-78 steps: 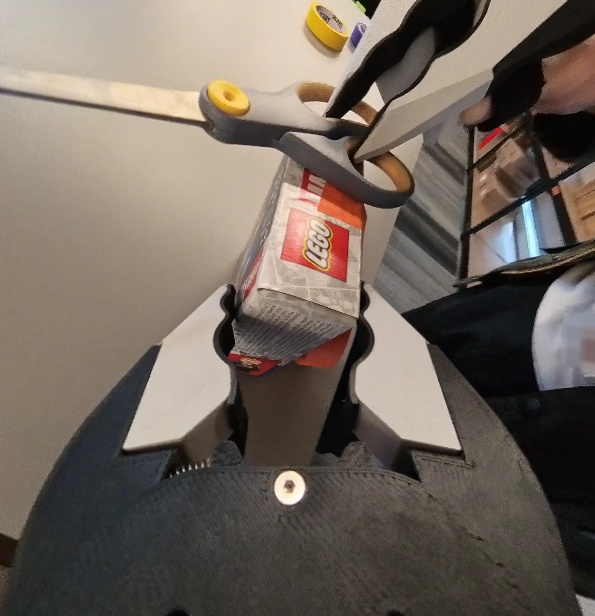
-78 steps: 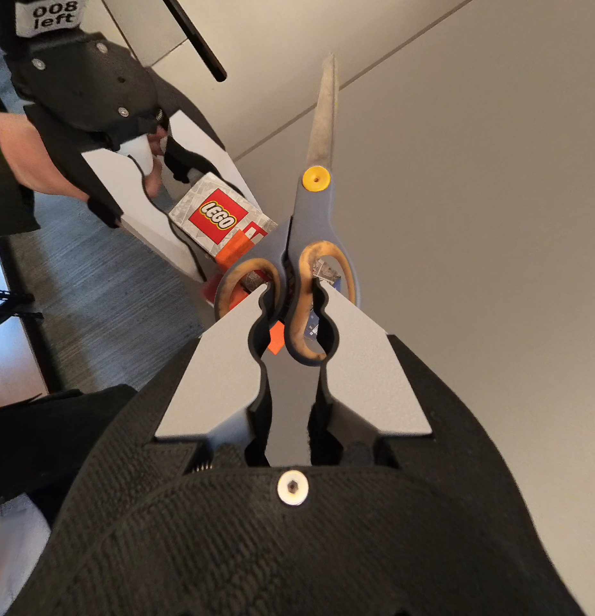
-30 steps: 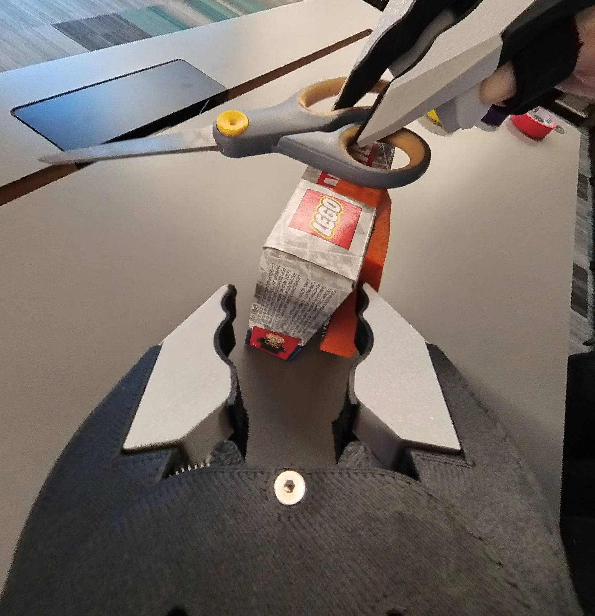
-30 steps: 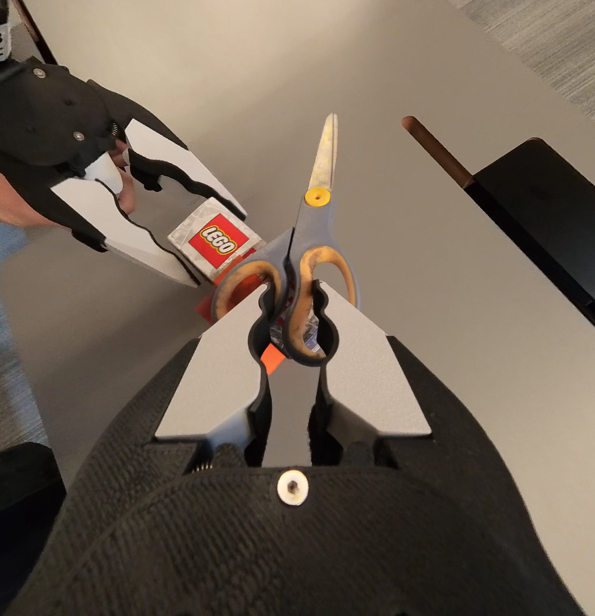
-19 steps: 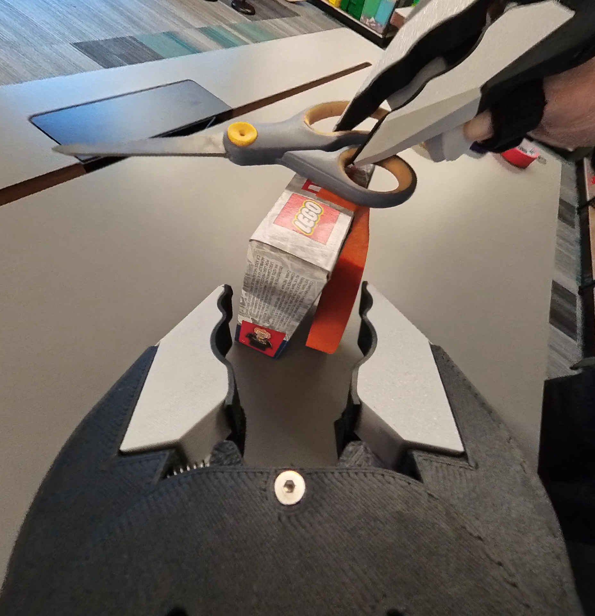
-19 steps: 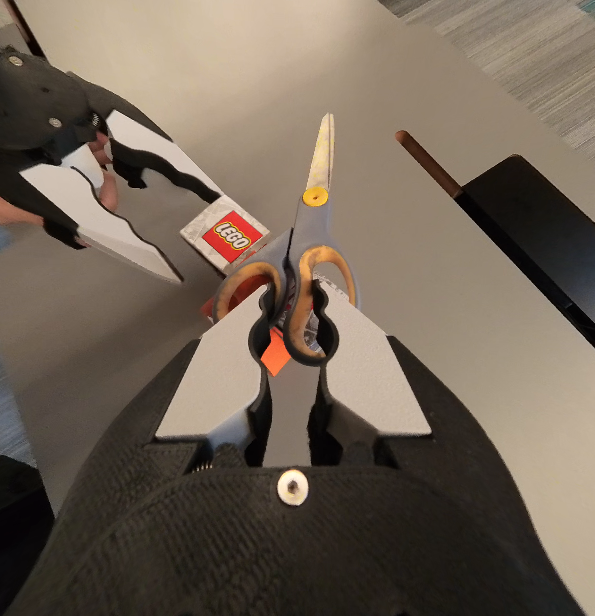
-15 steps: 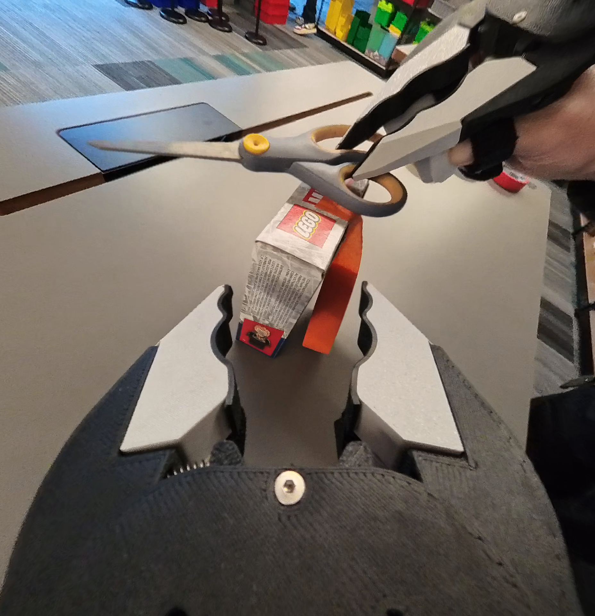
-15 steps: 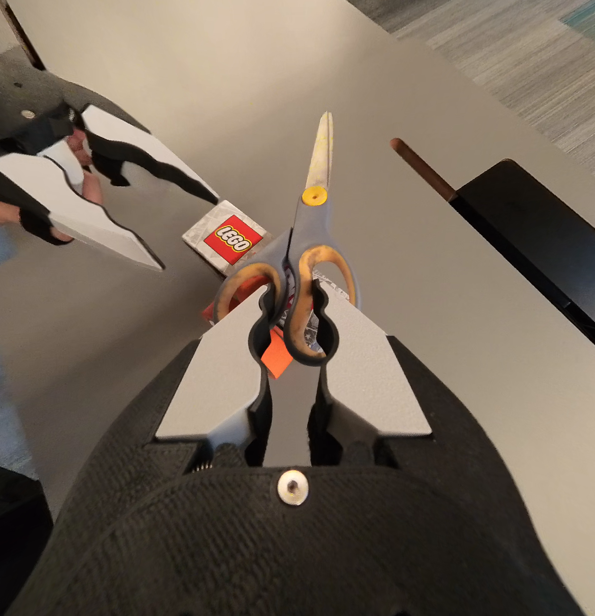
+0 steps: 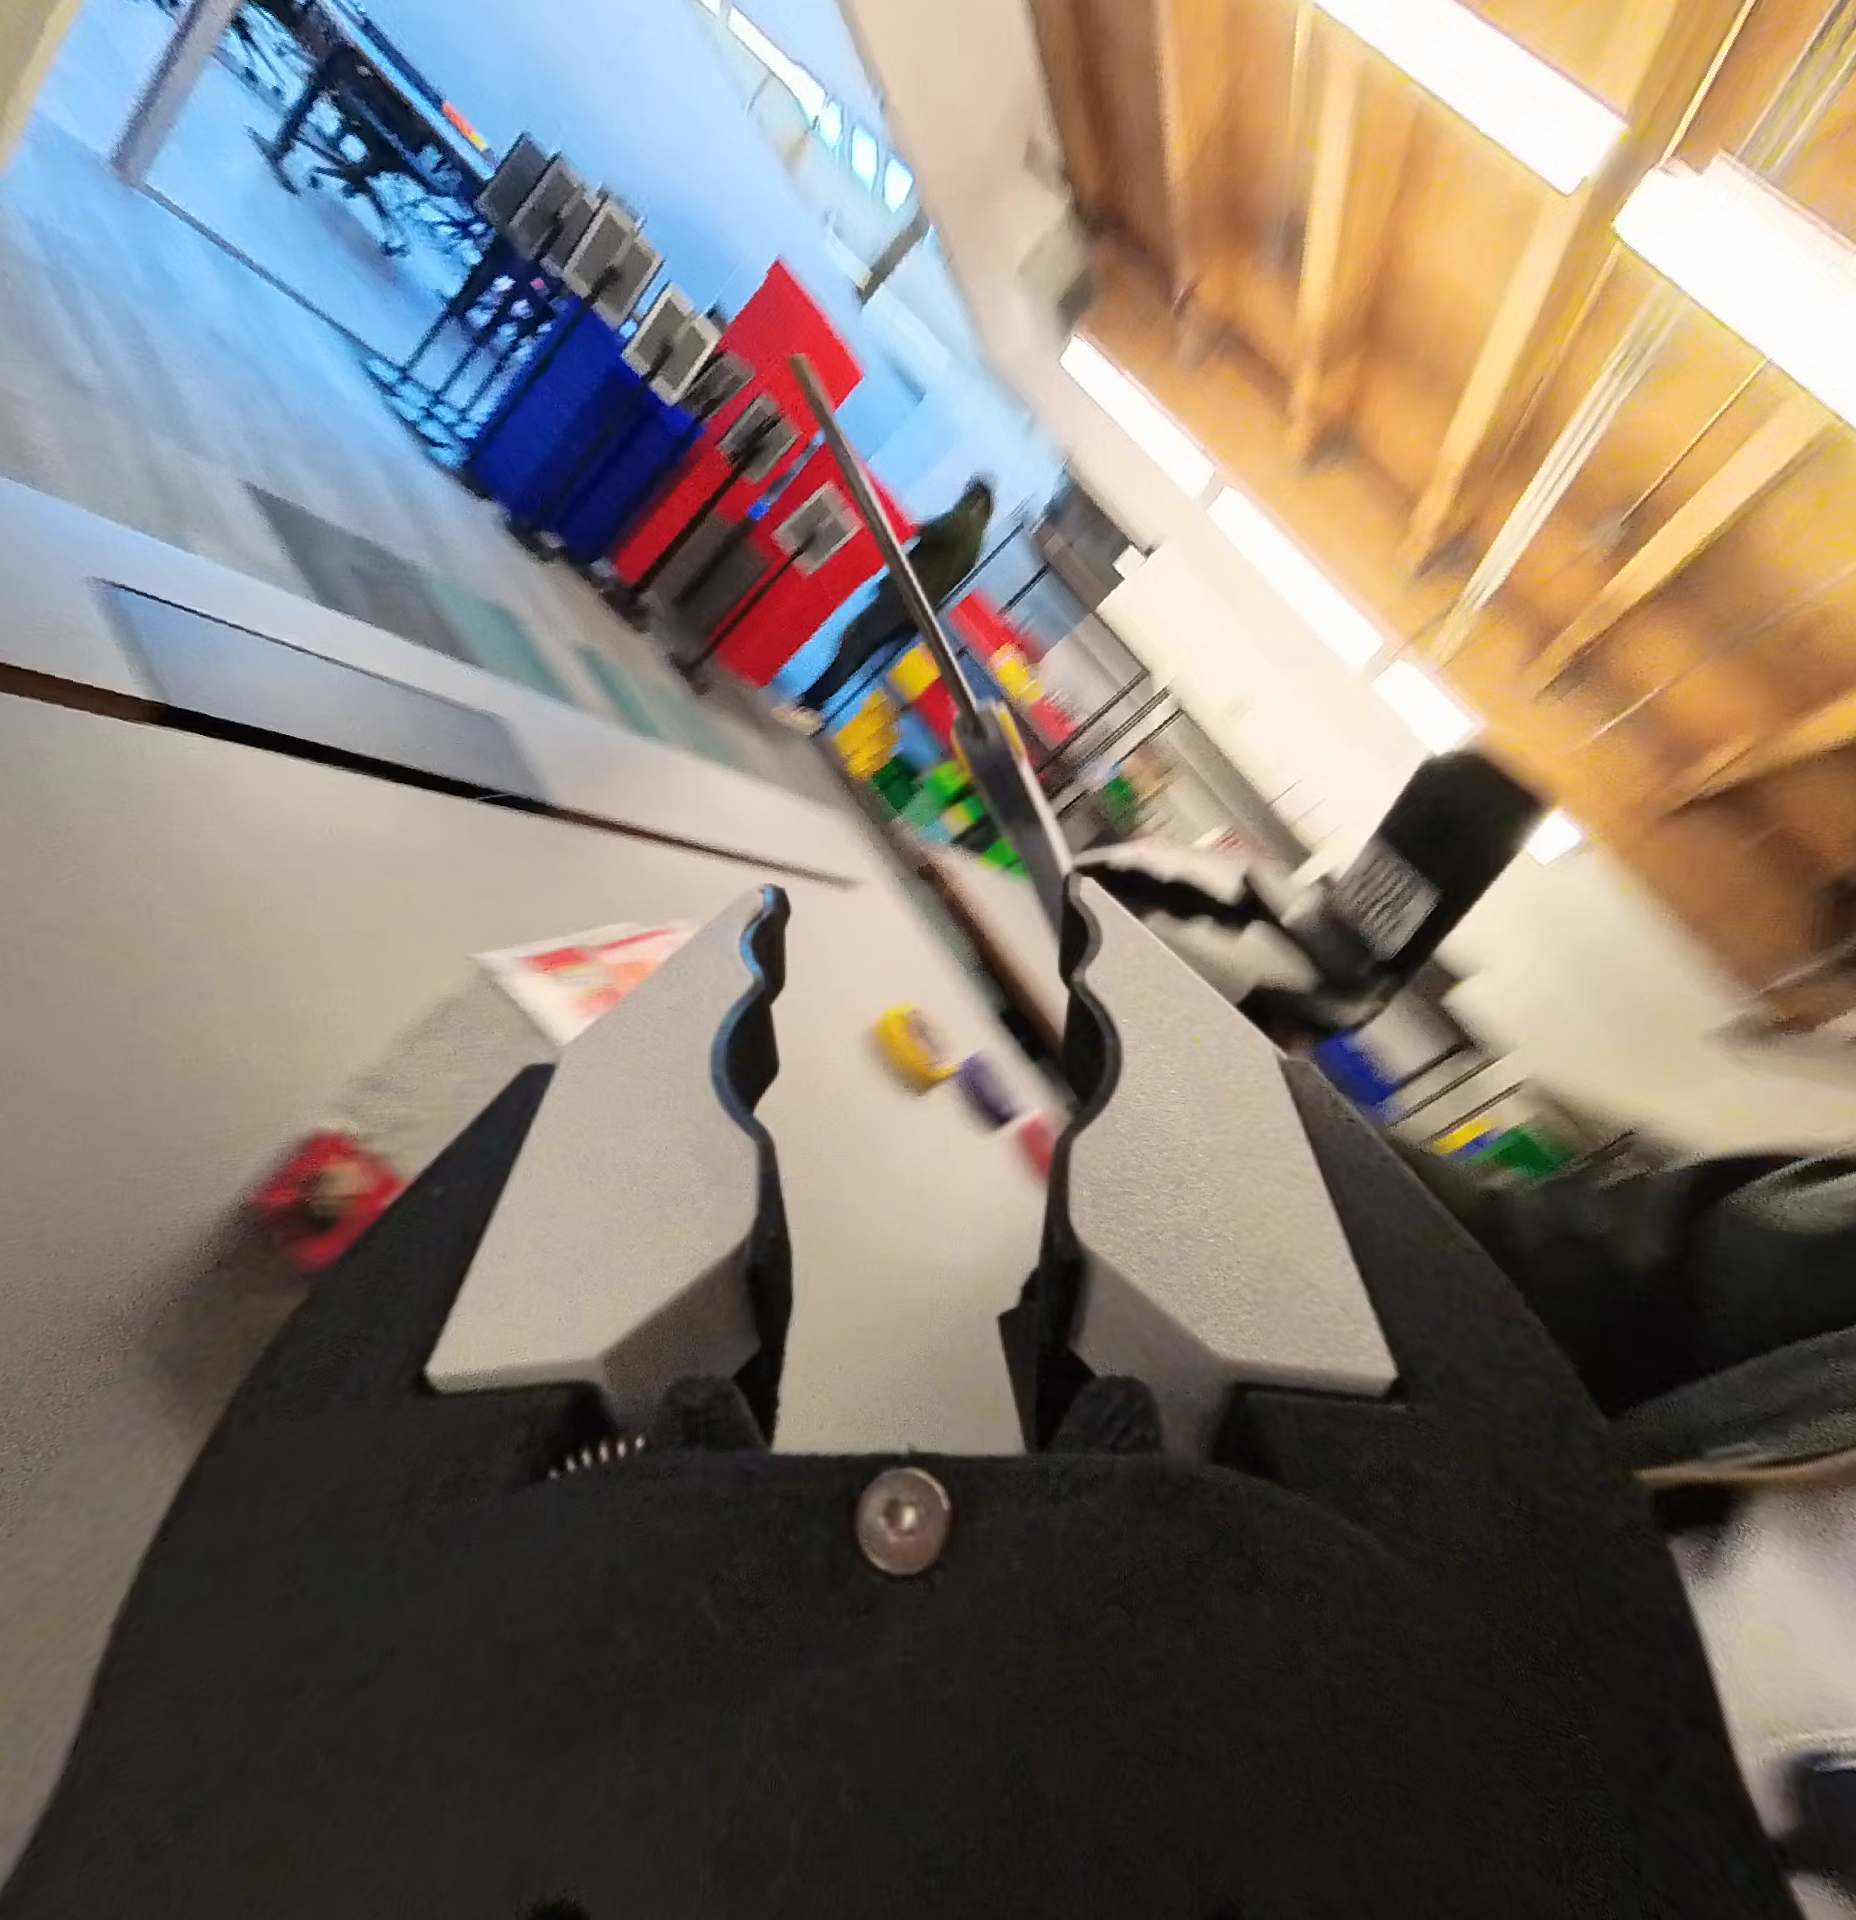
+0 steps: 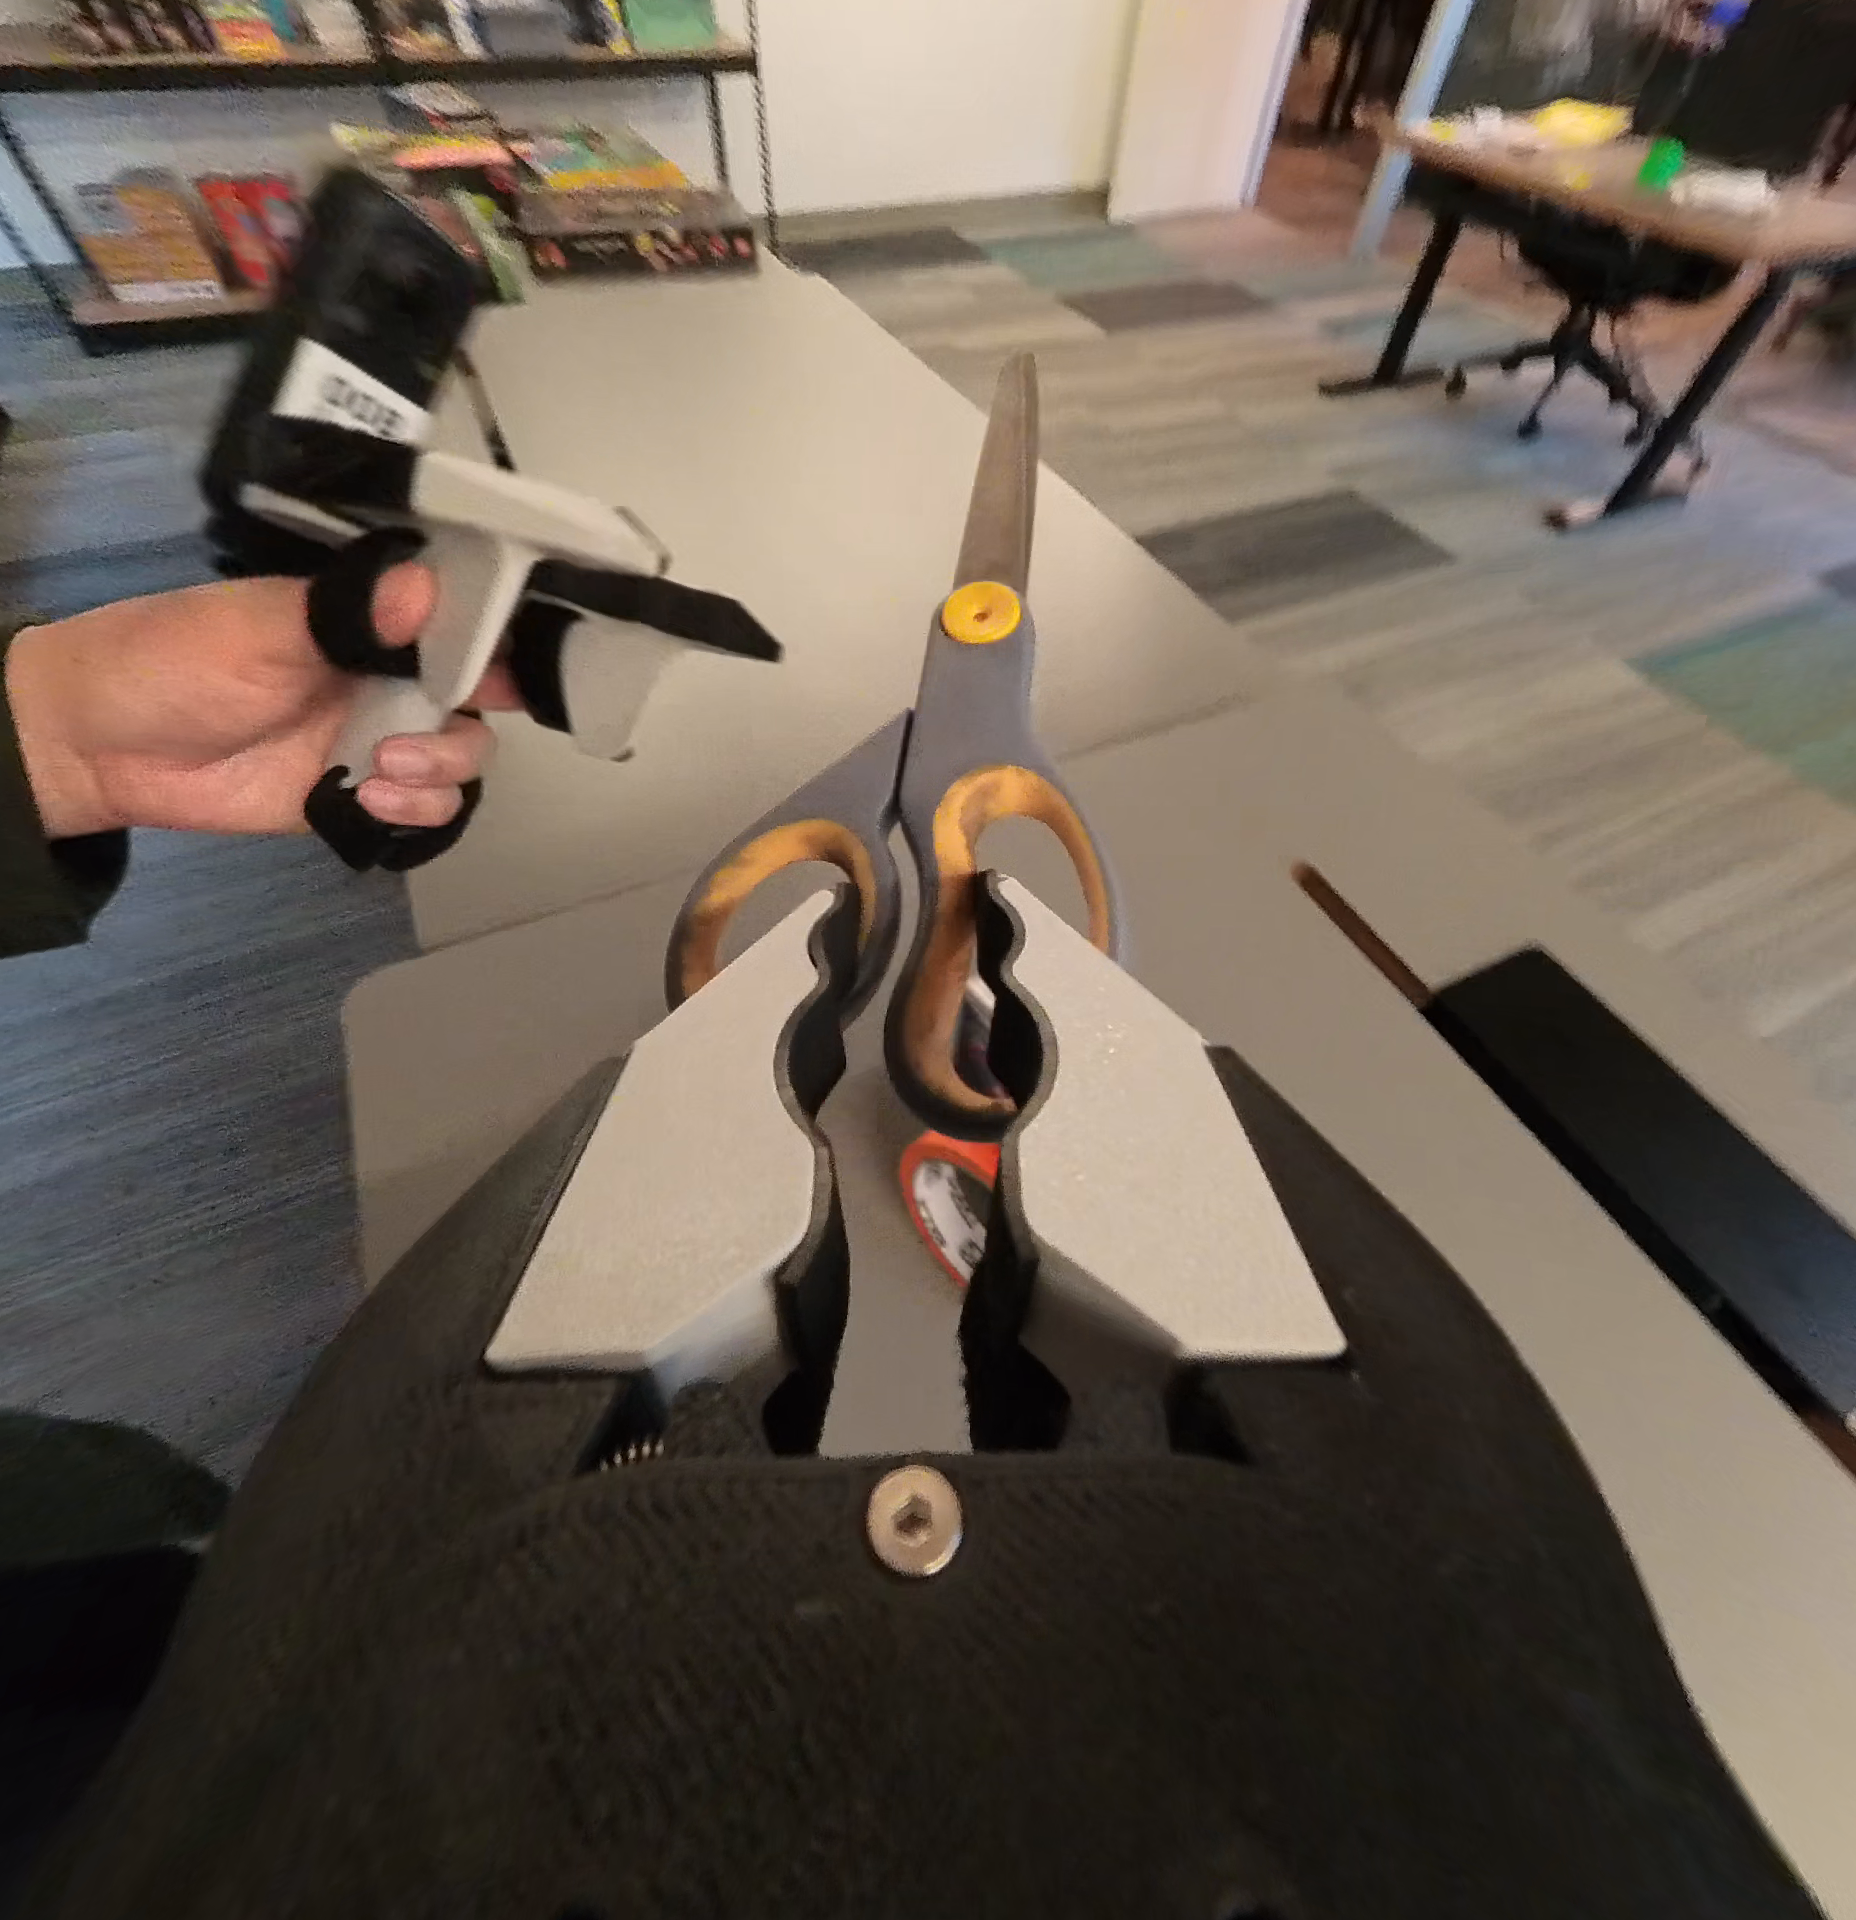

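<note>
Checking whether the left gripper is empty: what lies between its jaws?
Nothing is held. In the left wrist view, the left gripper has its jaws apart over bare table; a blurred yellow roll lies beyond.

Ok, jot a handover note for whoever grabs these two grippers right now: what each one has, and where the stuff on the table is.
Left gripper: open, nothing between its fingers, held in the air above the table. Its view is badly blurred.
Right gripper: shut on the scissors at the handle loops, with the blades closed and pointing away from it.
Box: white, red and orange, lying on the table, clear of both grippers.
Tape rolls: an orange-red roll sits on the table under the right gripper. A yellow roll and a purple roll lie farther off.
</note>
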